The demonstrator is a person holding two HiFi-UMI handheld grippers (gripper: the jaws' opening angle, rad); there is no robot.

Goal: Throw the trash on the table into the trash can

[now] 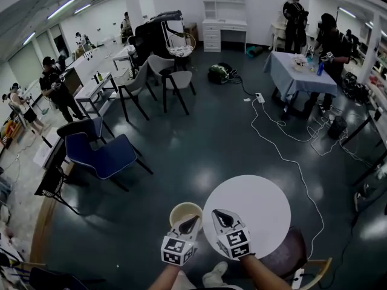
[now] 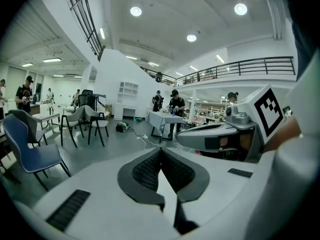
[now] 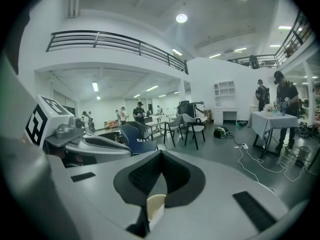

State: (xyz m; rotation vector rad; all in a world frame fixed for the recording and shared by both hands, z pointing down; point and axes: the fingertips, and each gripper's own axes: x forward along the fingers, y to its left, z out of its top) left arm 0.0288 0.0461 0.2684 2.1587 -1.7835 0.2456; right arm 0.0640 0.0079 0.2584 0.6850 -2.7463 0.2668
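Head view: round white table (image 1: pixel 266 201) at bottom centre, its top bare as far as shows; no trash on it. The beige trash can (image 1: pixel 179 209) stands just beside the table's left edge, mouth up, inside too dim to read. The left gripper (image 1: pixel 195 219) hangs over the can's near rim, just off the table. The right gripper (image 1: pixel 215 212) is over the table's left margin. The two sit side by side, both tipped a little downward, carrying nothing. Judgement: with the top bare and both tools empty beside the can, the job looks finished or close to it.

Left gripper view: the left gripper (image 2: pixel 161 152) has its jaws pressed together, ribbed pads meeting, nothing between. The right gripper (image 2: pixel 215 137) is alongside, on the table's side.

Right gripper view: the right gripper (image 3: pixel 160 155) likewise has its jaws together and empty. Below them a slice of the perforated trash can (image 3: pixel 156 203) shows, so this tool points past the table's left edge toward the can.
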